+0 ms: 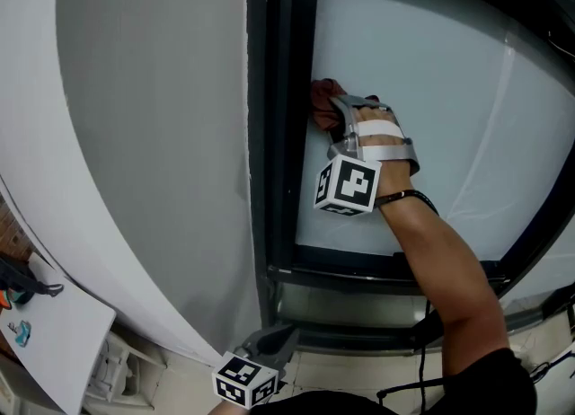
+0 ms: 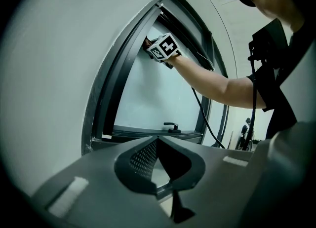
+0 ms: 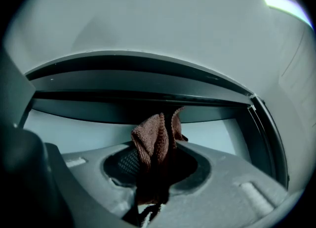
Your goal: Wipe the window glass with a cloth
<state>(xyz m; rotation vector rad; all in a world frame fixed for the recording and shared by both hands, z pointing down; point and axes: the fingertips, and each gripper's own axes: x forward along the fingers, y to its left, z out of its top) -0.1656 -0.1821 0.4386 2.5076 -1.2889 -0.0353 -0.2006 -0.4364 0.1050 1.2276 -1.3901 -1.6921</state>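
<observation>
**One cloth, pinched and pressed to the pane's left edge**

The right gripper (image 1: 334, 119) reaches up to the middle of the head view. Its jaws are clamped on a bunched reddish-brown cloth (image 1: 322, 99), so the wad sticks out past the tips and it is fabric that meets the window glass (image 1: 440, 81), not plastic. The cloth sits against the pane's left edge, right beside the dark frame (image 1: 283, 90). That looks like the place to start or finish a stroke along the border. In the right gripper view the fabric rises between the two pads and hides the gap between them, with the pane and the frame's top bar beyond.

The left gripper (image 1: 280, 334) hangs low at the bottom of the head view, well apart from the glass and out of the working arm's way. Its jaws are closed tip to tip with nothing between them. It appears idle, since wiping needs only one tool.

Counted:
- one cloth
- two grippers, each with one marker cube
- one pane being worked on
- one window handle (image 2: 171, 126), on the lower frame bar in the left gripper view
</observation>
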